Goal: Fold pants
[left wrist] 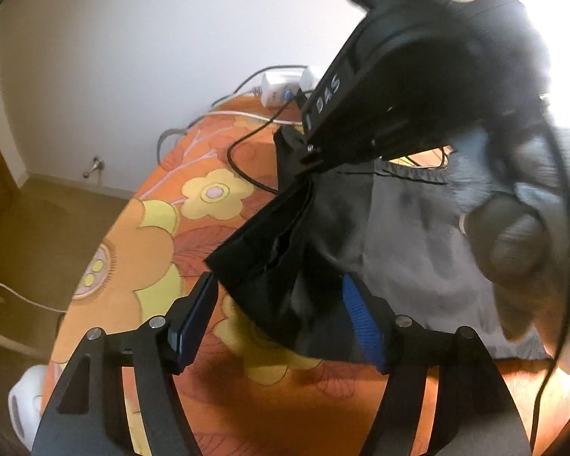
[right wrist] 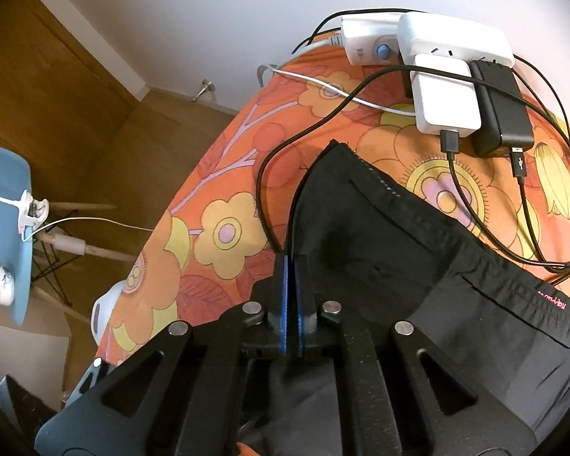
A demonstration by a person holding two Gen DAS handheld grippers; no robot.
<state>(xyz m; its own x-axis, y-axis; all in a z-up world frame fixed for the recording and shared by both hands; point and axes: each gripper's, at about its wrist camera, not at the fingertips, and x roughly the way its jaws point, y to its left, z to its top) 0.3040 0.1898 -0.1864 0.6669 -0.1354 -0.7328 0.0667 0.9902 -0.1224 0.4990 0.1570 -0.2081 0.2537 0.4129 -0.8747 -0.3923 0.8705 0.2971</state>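
The black pants (left wrist: 418, 235) lie on an orange flowered cloth (left wrist: 140, 228). In the left wrist view my left gripper (left wrist: 281, 292) is open, its blue-padded fingers (left wrist: 361, 323) either side of a hanging fold of the pants. My right gripper (left wrist: 307, 159) is above it, shut on the pants' edge and lifting it. In the right wrist view the right gripper (right wrist: 292, 262) is shut on the left edge of the pants (right wrist: 380, 250), whose waistband shows a pink label (right wrist: 551, 298).
White power strips (right wrist: 452, 38) with a white charger (right wrist: 446, 95), a black adapter (right wrist: 501, 114) and black cables (right wrist: 528, 209) lie at the far end of the cloth (right wrist: 224, 205). A blue chair (right wrist: 3, 228) and wooden floor (right wrist: 106, 159) are left of the table edge.
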